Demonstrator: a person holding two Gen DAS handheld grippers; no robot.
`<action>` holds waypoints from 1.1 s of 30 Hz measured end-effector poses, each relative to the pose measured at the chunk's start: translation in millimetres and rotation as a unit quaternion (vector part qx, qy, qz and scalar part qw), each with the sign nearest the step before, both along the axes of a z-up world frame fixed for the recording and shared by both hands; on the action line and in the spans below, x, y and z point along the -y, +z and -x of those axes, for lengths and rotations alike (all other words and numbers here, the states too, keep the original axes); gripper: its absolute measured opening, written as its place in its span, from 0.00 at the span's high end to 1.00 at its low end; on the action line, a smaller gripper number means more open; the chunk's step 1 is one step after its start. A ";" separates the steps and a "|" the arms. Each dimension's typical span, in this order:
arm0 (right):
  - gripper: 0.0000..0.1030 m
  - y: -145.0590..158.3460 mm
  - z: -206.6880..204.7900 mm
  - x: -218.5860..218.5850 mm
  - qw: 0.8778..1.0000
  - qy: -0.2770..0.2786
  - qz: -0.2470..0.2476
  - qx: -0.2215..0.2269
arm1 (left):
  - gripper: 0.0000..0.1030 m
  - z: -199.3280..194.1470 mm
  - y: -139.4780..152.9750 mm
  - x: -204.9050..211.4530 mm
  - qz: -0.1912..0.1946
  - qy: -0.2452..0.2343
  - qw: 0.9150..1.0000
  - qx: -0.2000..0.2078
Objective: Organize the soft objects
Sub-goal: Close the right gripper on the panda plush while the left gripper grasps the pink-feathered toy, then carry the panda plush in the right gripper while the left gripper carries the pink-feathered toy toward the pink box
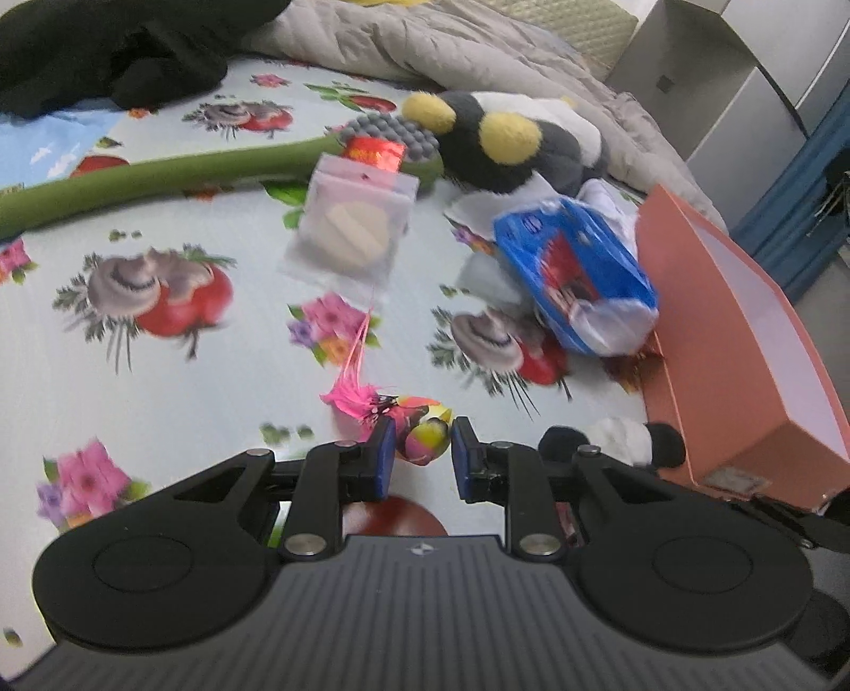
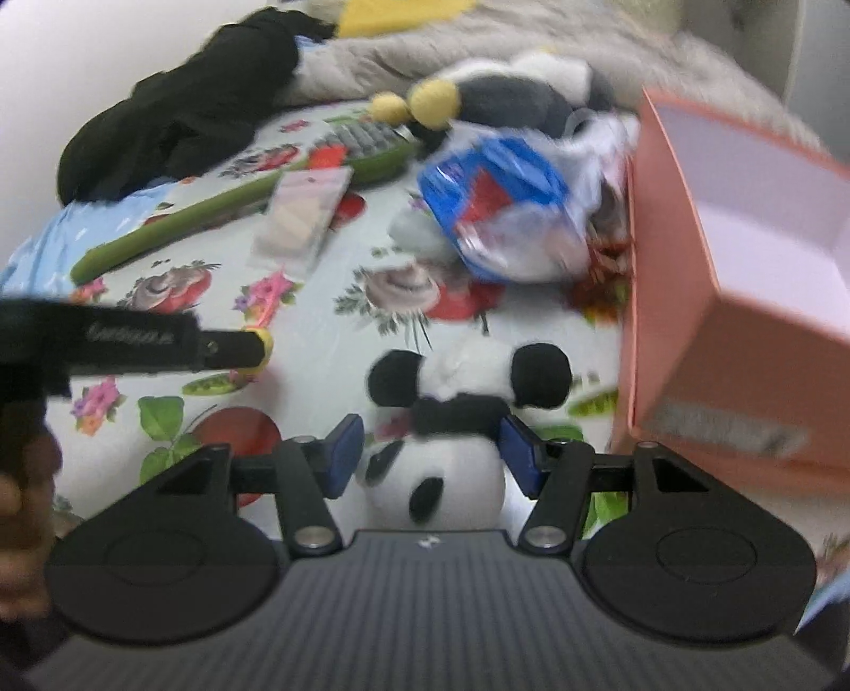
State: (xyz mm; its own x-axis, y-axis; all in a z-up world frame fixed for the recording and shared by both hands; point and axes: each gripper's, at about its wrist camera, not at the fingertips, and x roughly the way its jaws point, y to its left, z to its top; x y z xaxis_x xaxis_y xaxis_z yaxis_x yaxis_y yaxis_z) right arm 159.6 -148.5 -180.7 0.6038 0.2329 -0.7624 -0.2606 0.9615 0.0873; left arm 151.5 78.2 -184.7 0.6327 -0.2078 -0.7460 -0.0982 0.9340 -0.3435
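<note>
Panda plush (image 2: 451, 425) sits btwn right gripper (image 2: 433, 452) pads (touching? unclear).

The bedsheet (image 1: 175, 382) is smooth printed cloth, matt. The panda (image 2: 451, 430) is fluffy plush, as is the grey toy (image 1: 510, 138) with yellow pile patches. The pouch (image 1: 350, 223) is clear glossy plastic film; the blue bag (image 1: 579, 276) is shiny, crinkled plastic. The box (image 1: 744, 372) looks like matt card, smooth. The quilt (image 1: 425, 48) is soft stitched fabric. Each claw (image 1: 422, 452) (image 2: 433, 454) has matt black plastic arms, metal pivot pins and blue pads (image 1: 383, 457).
</note>
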 end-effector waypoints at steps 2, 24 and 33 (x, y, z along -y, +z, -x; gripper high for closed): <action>0.34 -2.5 -1.3 5.9 1.000 -0.008 -0.015 -0.011 | 0.74 3.1 -2.8 3.5 0.003 -0.003 1.000 -0.003; 0.41 16.1 -13.5 20.2 0.997 -0.005 -0.066 -0.050 | 0.75 12.1 19.8 25.0 0.009 -0.006 1.000 -0.003; 0.41 63.3 4.2 39.0 0.998 -0.001 -0.062 -0.005 | 0.76 25.2 66.2 41.6 0.009 -0.011 1.000 0.026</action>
State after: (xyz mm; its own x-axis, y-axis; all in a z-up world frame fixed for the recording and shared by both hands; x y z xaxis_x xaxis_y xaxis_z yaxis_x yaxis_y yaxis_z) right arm 155.4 -187.5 -117.5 0.5966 0.3247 -0.7340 -0.2576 0.9436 0.2081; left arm 126.3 36.6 -118.5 0.6665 -0.2352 -0.7075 -0.0598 0.9290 -0.3652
